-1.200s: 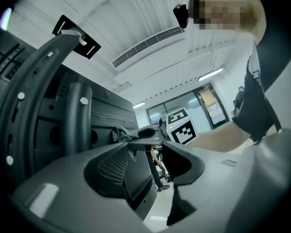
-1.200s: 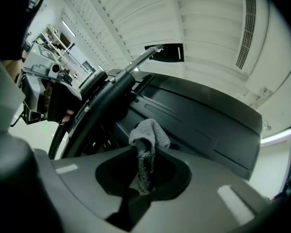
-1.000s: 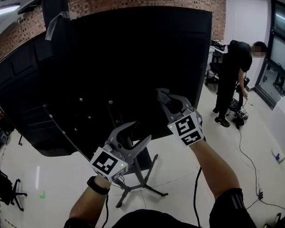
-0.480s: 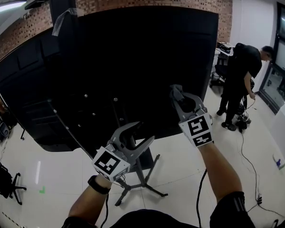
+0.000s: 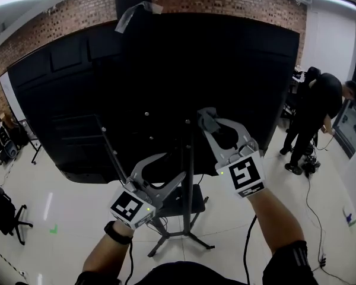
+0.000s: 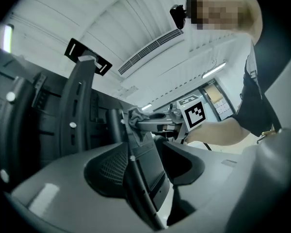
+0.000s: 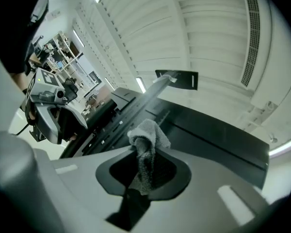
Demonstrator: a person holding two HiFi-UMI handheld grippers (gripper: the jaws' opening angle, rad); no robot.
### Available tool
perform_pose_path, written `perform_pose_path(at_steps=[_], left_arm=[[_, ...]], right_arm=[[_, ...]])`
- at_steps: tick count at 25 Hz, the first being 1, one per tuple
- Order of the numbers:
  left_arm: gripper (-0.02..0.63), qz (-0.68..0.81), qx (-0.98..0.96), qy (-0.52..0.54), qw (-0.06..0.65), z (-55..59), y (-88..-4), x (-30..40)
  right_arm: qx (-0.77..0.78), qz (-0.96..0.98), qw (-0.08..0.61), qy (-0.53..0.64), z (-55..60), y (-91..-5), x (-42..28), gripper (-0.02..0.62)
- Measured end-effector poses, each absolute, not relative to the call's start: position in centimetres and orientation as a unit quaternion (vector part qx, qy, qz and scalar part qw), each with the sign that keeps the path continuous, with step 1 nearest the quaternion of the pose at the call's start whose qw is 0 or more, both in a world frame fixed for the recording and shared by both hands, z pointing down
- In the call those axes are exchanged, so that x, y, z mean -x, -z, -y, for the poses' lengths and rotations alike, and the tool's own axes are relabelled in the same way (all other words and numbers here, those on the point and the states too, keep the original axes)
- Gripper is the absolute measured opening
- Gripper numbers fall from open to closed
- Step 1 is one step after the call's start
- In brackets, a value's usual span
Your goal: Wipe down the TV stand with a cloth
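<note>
The TV stand's dark upright pole (image 5: 190, 171) rises from a small shelf (image 5: 187, 202) and splayed legs (image 5: 179, 237) behind the big black TV back (image 5: 166, 82). My right gripper (image 5: 205, 121) is shut on a grey cloth (image 7: 146, 142), holding it at the pole just right of it. The left gripper view shows that cloth (image 6: 135, 118) bunched against the pole. My left gripper (image 5: 177, 164) is lower and left of the pole, open, and its own view has the stand's bars (image 6: 141, 188) running between its jaws.
A person in black (image 5: 320, 114) stands at the right by some equipment, with a cable (image 5: 311, 206) trailing over the pale floor. A dark chair (image 5: 3, 215) sits at the far left. Brick wall runs behind the TV.
The view has swung left and up, bringing the stand's pole between my two grippers. My right gripper with the cloth has closed in on the pole; the left gripper has kept low.
</note>
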State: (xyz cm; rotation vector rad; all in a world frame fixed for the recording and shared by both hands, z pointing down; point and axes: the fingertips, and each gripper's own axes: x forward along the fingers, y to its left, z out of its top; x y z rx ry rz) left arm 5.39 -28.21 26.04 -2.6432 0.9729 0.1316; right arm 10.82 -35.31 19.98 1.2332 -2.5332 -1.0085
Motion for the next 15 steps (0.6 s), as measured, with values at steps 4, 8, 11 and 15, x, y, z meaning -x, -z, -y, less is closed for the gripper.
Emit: perform_pose_path(at_steps=[4, 8, 11, 15], left_arm=[[0.242, -0.37, 0.912, -0.055, 0.17, 27.5, -24.9, 1.0], [0.242, -0.393, 0.899, -0.062, 0.181, 26.8, -24.3, 7.6], [0.242, -0.412, 0.89, -0.064, 0.182, 26.1, -24.0, 12.6], [0.242, -0.438, 0.879, -0.061, 0.177, 25.4, -24.3, 18.6]], right_arm=[[-0.377, 0.844, 0.074, 0.374, 31.9, -17.3, -4.0, 0.052], [-0.347, 0.845, 0.078, 0.398, 29.2, -15.8, 3.2, 0.052], [-0.33, 0.839, 0.082, 0.424, 27.7, -15.7, 9.2, 0.052], [-0.302, 0.832, 0.11, 0.452, 26.4, -16.5, 16.7, 0.052]])
